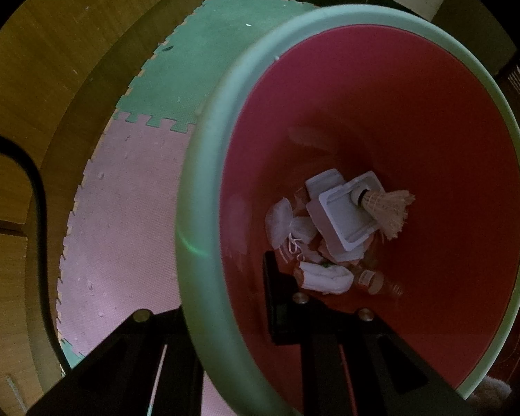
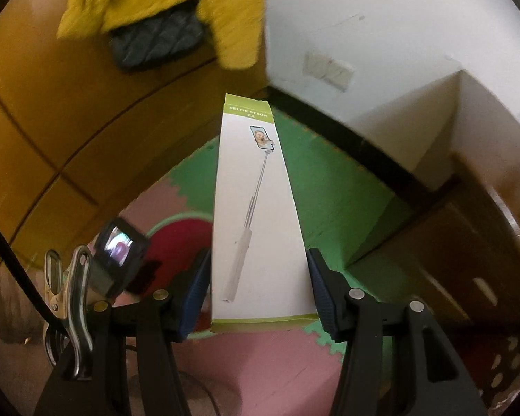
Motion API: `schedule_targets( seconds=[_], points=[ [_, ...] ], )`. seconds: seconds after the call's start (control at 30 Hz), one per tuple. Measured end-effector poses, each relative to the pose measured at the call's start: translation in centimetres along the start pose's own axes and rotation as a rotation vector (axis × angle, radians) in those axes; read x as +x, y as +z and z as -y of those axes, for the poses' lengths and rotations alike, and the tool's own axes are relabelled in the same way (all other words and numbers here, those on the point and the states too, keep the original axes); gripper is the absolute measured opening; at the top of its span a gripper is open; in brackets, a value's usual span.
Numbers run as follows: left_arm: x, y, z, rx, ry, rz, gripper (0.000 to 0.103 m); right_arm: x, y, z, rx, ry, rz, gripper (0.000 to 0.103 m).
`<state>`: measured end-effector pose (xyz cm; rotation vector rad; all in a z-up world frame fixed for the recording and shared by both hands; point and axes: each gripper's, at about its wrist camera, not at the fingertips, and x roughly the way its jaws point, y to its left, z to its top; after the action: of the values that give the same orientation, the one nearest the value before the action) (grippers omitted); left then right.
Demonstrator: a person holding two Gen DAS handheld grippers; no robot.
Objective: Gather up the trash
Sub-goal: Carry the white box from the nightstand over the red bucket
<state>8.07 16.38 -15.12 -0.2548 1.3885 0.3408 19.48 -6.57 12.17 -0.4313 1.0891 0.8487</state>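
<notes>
Left wrist view: looks straight down into a trash bin [image 1: 416, 111], red inside w/ a pale green rim, which fills most of the frame. The left gripper [image 1: 232, 315] has its fingers clenched on the bin's near rim: one black finger [image 1: 280, 298] sits inside the red wall, the other outside the green rim. At the bin's bottom lies a heap of trash: a white plastic tray [image 1: 343, 215] on top, a shuttlecock [image 1: 388, 208] w/ pale feathers touching the tray's far edge, crumpled white tissue [image 1: 284, 225] just beside the tray, a rolled white cloth [image 1: 325, 277] nearer the gripper, and an orange-label bottle [image 1: 374, 280] beside that cloth. Outside the bin, a foam puzzle mat [image 1: 121, 208], pink near and green farther off, covers the floor; wood furniture [image 1: 51, 69] curves beyond the mat.

Right wrist view: the right gripper [image 2: 258, 287] is grasping a selfie stick box [image 2: 256, 215], tall, white w/ lime green ends, printed "SELFIE STICK". Blue-padded fingers [image 2: 194, 298] press its lower sides; the box points away from the camera. Behind the box's lower left, part of the red bin w/ green rim shows, well below the box. A metal clip [image 2: 69, 305] and a small screen [image 2: 117, 246] sit left of the box. Farther off: yellow cloth [image 2: 155, 0] over a dark quilted item [image 2: 159, 41] on wood furniture, white wall [image 2: 381, 17], and a cardboard box [image 2: 450, 242] to the right.
</notes>
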Motion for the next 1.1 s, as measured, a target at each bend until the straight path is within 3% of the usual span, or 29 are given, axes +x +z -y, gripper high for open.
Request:
schedule_targets(
  seconds=[0.3, 0.57, 0.77, 1.1],
  points=[
    [0.0, 0.0, 0.0, -0.002, -0.001, 0.000, 0.010, 4.7, -3.3, -3.5, -0.073, 0.118, -0.188, 0.056],
    [-0.1, 0.0, 0.1, -0.004, -0.004, 0.002, 0.010, 9.0, -5.2, -4.7, -0.085, 0.122, -0.322, 0.056],
    [0.0, -0.1, 0.1, -0.004, -0.006, 0.003, 0.010, 11.2, -5.2, -4.8, -0.049, 0.122, -0.358, 0.056],
    [0.0, -0.1, 0.1, -0.003, -0.007, 0.002, 0.010, 13.1, -4.6, -5.6, -0.040, 0.116, -0.340, 0.057]
  ],
)
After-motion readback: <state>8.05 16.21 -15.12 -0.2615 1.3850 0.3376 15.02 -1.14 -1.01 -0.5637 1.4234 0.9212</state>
